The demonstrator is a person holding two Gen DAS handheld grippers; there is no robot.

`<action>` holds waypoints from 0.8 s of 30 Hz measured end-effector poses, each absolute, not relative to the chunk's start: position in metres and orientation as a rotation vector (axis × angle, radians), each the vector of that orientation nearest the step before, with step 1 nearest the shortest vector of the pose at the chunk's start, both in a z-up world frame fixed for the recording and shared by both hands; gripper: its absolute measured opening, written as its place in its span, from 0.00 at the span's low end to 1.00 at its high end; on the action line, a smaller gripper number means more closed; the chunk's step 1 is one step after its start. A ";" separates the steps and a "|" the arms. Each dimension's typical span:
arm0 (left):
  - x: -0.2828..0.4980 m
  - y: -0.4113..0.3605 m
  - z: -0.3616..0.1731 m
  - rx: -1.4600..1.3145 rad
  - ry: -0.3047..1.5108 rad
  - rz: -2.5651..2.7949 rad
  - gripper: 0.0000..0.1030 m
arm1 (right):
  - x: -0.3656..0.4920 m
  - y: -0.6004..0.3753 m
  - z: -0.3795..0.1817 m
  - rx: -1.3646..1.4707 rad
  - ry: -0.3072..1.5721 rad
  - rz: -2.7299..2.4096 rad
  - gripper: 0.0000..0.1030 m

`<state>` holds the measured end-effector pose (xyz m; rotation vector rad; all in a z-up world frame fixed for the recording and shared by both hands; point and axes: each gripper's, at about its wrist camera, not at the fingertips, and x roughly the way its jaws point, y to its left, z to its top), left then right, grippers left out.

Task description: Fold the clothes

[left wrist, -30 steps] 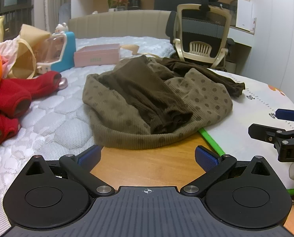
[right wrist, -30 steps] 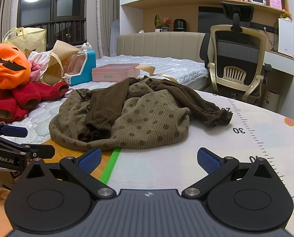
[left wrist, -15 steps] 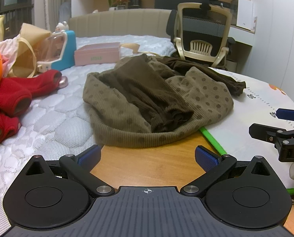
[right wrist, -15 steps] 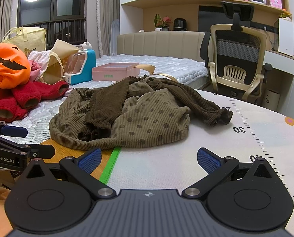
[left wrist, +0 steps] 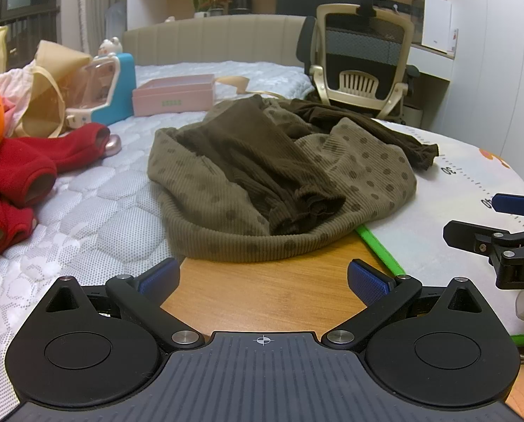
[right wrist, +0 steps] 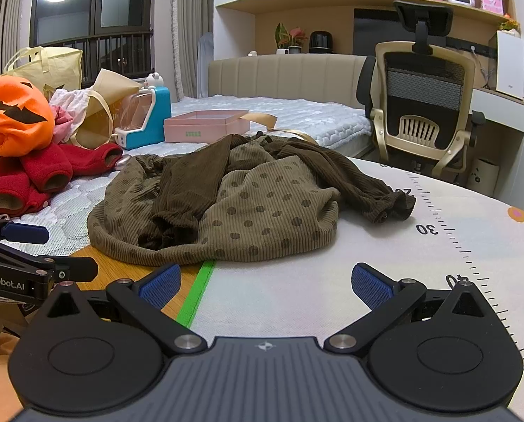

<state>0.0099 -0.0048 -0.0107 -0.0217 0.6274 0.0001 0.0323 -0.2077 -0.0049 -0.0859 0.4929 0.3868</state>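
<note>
An olive ribbed top with dark dots (left wrist: pixel 360 172) (right wrist: pixel 272 211) lies crumpled, its dark brown sleeves (left wrist: pixel 262 161) (right wrist: pixel 360 183) thrown across it. One sleeve cuff (right wrist: pixel 395 205) trails to the right over the white measuring mat (right wrist: pixel 437 246). My left gripper (left wrist: pixel 263 276) is open just short of the top's near hem, nothing between its blue pads (left wrist: pixel 159 276). My right gripper (right wrist: pixel 265 283) is open too, over the mat's green edge (right wrist: pixel 196 295), empty. Each gripper shows at the side of the other's view: the right gripper (left wrist: pixel 497 225), the left gripper (right wrist: pixel 26 246).
A red garment (left wrist: pixel 19 172) (right wrist: pixel 40 172), an orange pumpkin plush (right wrist: pixel 12 116), bags, a blue toy (right wrist: pixel 145 119) and a pink box (left wrist: pixel 174 95) (right wrist: pixel 205 126) sit on the quilted mattress (left wrist: pixel 86 218) at left. An office chair (right wrist: pixel 423 105) stands behind. A wooden board (left wrist: pixel 269 295) lies under the left gripper.
Both grippers have crept slightly toward the garment. Their fingers remain spread as before, and the garment has not moved.
</note>
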 end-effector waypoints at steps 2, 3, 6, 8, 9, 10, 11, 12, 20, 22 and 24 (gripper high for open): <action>0.010 -0.005 -0.011 -0.022 0.628 0.000 1.00 | 0.033 -0.208 -0.005 -0.086 0.493 0.387 1.00; 0.010 -0.005 -0.011 -0.022 0.628 0.000 1.00 | 0.033 -0.208 -0.005 -0.086 0.494 0.387 1.00; 0.010 -0.005 -0.011 -0.021 0.628 0.001 1.00 | 0.033 -0.208 -0.005 -0.086 0.494 0.386 1.00; 0.010 -0.005 -0.011 -0.022 0.629 0.002 1.00 | 0.033 -0.208 -0.005 -0.086 0.493 0.386 1.00; 0.010 -0.005 -0.011 -0.022 0.630 0.002 1.00 | 0.033 -0.208 -0.005 -0.086 0.493 0.385 1.00; 0.011 -0.005 -0.011 -0.023 0.631 0.003 1.00 | 0.033 -0.208 -0.005 -0.085 0.493 0.385 1.00; 0.011 -0.005 -0.011 -0.023 0.632 0.004 1.00 | 0.033 -0.208 -0.005 -0.085 0.493 0.385 1.00; 0.011 -0.005 -0.011 -0.023 0.633 0.004 1.00 | 0.033 -0.208 -0.005 -0.085 0.495 0.385 1.00; 0.050 0.008 -0.002 -0.056 0.661 -0.101 1.00 | 0.083 -0.198 0.012 -0.122 0.600 0.485 1.00; 0.072 0.010 0.005 -0.088 0.667 -0.133 1.00 | 0.108 -0.194 0.018 -0.120 0.649 0.516 1.00; 0.094 0.017 0.014 -0.129 0.662 -0.181 1.00 | 0.136 -0.186 0.020 -0.129 0.663 0.527 1.00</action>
